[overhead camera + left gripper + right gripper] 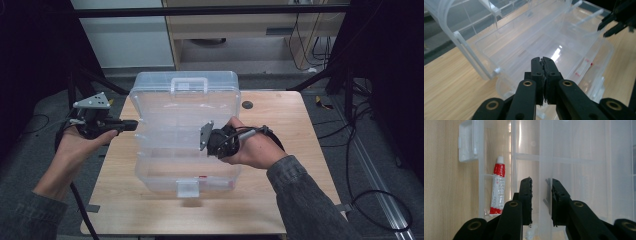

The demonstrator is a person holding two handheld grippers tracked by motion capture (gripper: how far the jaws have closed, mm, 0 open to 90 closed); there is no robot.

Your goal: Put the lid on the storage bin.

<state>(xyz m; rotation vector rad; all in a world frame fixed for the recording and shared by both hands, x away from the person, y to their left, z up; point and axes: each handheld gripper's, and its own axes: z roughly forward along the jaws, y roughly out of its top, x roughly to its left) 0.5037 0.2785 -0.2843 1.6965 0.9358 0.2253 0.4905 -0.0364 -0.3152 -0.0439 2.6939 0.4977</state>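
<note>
A clear plastic organizer box [150, 172] stands open on the wooden table [280, 190], its lid [185, 100] tipped up at the back. A clear inner tray [170, 135] sits raised over the base. My right gripper [541, 182] is closed on the tray's thin wall [546, 157] at its right edge; it shows in the high view [212, 147] and far off in the left gripper view [606, 29]. A red and white tube [497, 187] lies in a front compartment of the base [583, 68]. My left gripper [542, 60] is shut and empty, beside the box's left side [131, 125].
The box's front latch [188, 188] hangs near the table's front edge. A small dark round hole [247, 105] marks the table at the back right. Bare wood lies left and right of the box. Cables trail on the floor to the right.
</note>
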